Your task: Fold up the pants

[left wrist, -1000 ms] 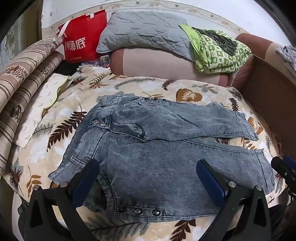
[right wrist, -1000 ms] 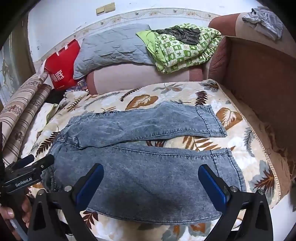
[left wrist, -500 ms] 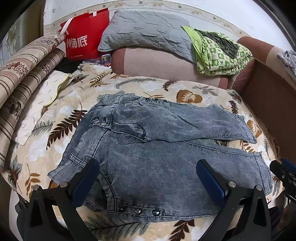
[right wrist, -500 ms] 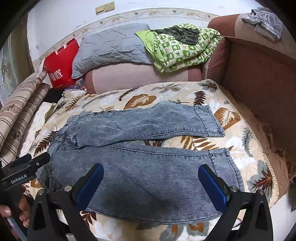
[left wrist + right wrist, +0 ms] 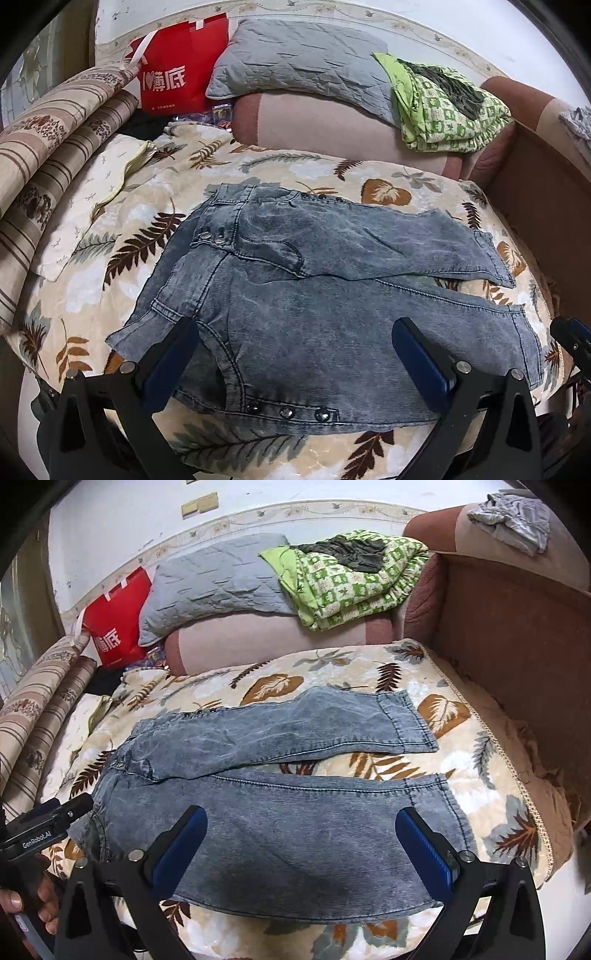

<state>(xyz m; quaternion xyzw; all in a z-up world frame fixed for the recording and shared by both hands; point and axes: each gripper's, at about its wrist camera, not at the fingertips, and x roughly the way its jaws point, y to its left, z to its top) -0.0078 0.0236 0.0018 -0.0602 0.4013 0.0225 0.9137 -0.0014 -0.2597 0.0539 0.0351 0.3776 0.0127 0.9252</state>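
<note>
Grey-blue denim pants (image 5: 317,295) lie flat on a leaf-print blanket (image 5: 122,254), waist to the left, two legs spread toward the right; they also show in the right wrist view (image 5: 295,812). My left gripper (image 5: 295,354) is open and empty, hovering over the waist and near leg. My right gripper (image 5: 301,843) is open and empty above the near leg, close to its front edge. The left gripper's tip shows at the left edge of the right wrist view (image 5: 51,819); the right gripper's tip shows in the left wrist view (image 5: 570,338).
A grey pillow (image 5: 303,62), a green patterned quilt (image 5: 450,107) and a red bag (image 5: 177,81) sit at the back on a pink bolster (image 5: 332,125). Striped rolled bedding (image 5: 44,147) lies at the left. A brown sofa arm (image 5: 517,627) borders the right.
Both grippers have shifted slightly; the view of the pants has moved a little lower and left. Both stay open, and the pants have not moved.
</note>
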